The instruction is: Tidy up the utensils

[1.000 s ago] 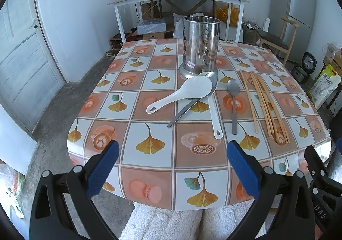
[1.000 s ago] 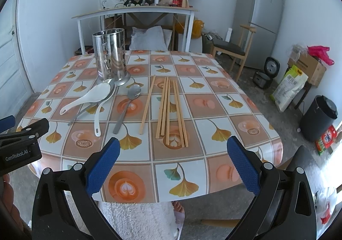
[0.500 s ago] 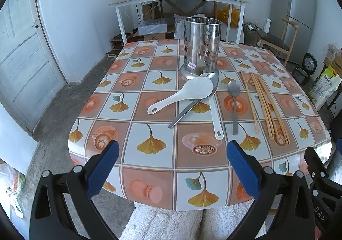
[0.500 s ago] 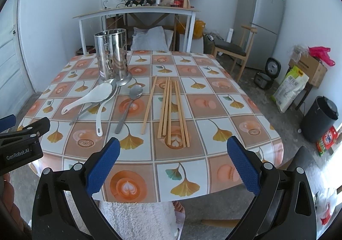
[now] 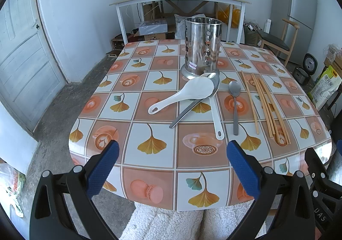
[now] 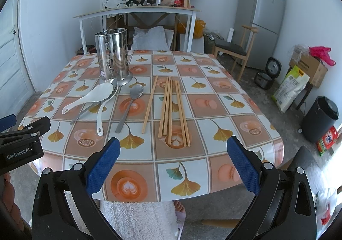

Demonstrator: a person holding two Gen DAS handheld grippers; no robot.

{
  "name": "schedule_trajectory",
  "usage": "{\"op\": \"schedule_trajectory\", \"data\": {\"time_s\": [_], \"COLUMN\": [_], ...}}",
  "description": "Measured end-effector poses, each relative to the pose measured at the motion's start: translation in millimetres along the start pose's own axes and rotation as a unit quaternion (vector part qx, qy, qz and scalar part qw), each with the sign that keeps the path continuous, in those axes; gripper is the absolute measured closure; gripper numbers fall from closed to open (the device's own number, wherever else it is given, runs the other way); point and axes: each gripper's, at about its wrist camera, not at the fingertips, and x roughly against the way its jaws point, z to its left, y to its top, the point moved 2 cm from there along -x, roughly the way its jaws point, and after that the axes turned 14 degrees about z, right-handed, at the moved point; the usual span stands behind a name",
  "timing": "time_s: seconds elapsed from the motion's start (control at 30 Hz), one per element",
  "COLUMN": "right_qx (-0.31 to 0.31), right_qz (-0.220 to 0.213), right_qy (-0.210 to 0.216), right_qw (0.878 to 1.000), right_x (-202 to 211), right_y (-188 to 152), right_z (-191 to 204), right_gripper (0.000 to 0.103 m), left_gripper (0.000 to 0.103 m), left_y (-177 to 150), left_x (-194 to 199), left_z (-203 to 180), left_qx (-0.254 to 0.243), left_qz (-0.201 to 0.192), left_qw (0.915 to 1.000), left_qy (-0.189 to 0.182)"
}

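A perforated steel utensil holder (image 5: pixel 202 47) (image 6: pixel 112 57) stands upright on the table. In front of it white spoons (image 5: pixel 183 95) (image 6: pixel 89 97) lie crossed over a metal spoon. A second metal spoon (image 5: pixel 235 103) (image 6: pixel 130 105) lies to their right, then several wooden chopsticks (image 5: pixel 267 107) (image 6: pixel 173 109). My left gripper (image 5: pixel 171 167) hangs open over the table's near edge, well short of the spoons. My right gripper (image 6: pixel 172 165) is open too, near the front edge below the chopsticks. Nothing is between either pair of fingers.
The table (image 5: pixel 149 180) (image 6: pixel 245 120) has a tiled ginkgo-pattern cloth. Behind it stands a white desk (image 6: pixel 139 12) loaded with clutter. A wooden chair (image 6: pixel 235 47), fridge (image 6: pixel 263 19), bin (image 6: pixel 320 118) and bags sit on the right. A door (image 5: pixel 19 73) is at left. Fluffy white trousers (image 6: pixel 136 218) show below.
Both grippers have edged slightly forward towards the table, so the utensils look a little closer. Nothing on the table has moved, and both grippers stay open.
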Motion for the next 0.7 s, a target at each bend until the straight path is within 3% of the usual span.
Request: {"op": "schedule_trajectory", "data": {"time_s": [0.37, 0.7], "right_qx": [-0.001, -0.006], "right_qz": [0.0, 0.01], "right_qy": [0.0, 0.005], "right_qw": [1.0, 1.0], "right_x": [-1, -13], "right_y": [0, 9], "right_z": [0, 6], "right_gripper": [0.008, 0.008], "left_gripper": [0.004, 0.004], "left_y": [0, 20], "left_x": [0, -8], "left_z": [0, 15], "left_qx": [0.0, -0.002], "left_qz": [0.001, 0.013], "left_qw": [1.0, 0.9999], "left_qy": [0.0, 0.001]}}
